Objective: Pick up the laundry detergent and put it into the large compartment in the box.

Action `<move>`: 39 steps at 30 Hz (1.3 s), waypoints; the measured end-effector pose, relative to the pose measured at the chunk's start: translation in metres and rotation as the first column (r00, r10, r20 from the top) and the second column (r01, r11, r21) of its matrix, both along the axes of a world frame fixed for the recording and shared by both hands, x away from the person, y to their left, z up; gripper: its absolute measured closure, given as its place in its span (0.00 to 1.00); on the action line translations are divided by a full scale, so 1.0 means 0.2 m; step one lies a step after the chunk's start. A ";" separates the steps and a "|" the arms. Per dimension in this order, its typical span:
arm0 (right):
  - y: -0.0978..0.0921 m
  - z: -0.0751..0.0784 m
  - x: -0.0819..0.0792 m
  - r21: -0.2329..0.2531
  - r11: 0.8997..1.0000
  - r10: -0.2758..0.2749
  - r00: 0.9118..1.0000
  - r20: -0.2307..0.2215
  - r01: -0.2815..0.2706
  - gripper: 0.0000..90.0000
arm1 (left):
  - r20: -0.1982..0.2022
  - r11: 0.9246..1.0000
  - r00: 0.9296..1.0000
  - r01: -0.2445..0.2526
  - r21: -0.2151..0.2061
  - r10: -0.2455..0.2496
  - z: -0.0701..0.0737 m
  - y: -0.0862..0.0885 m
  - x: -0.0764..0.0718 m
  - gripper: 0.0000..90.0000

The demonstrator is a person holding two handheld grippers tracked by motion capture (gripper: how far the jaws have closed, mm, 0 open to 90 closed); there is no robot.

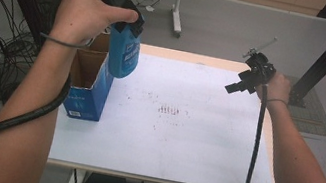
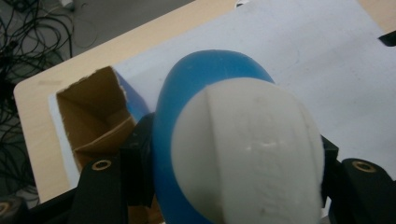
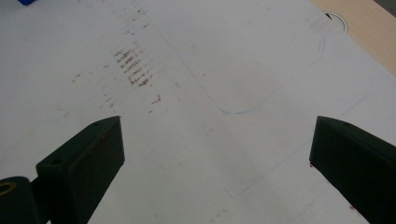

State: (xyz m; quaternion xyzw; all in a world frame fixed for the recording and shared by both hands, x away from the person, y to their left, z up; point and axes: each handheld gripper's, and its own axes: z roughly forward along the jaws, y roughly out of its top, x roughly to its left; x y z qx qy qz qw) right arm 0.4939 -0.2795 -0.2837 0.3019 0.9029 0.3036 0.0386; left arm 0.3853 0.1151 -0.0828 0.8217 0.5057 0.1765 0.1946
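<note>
Lifting a blue bottle [image 1: 123, 54] beside its open box [image 1: 87, 85]
Left gripper [image 1: 127, 22] clamped its white-capped top above the table [image 1: 185, 126]; rigid, smooth plastic, probably slippery, best gripped near the cap. Right gripper [image 1: 241, 85] hovered spread, empty.

The bottle [image 2: 233, 154] runs off the bottom edge of the left gripper view and hides most of both jaws and part of the box [image 2: 93, 121]. In the high view its label print is too small to read, and the hand [image 1: 86, 9] covers the left gripper [image 1: 129, 24].
</note>
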 end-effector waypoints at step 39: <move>-0.01 0.00 0.00 0.006 1.000 -0.010 1.000 0.003 0.010 0.03 | -0.071 0.946 0.944 -0.323 0.011 0.323 -0.18 0.51 0.18 0.42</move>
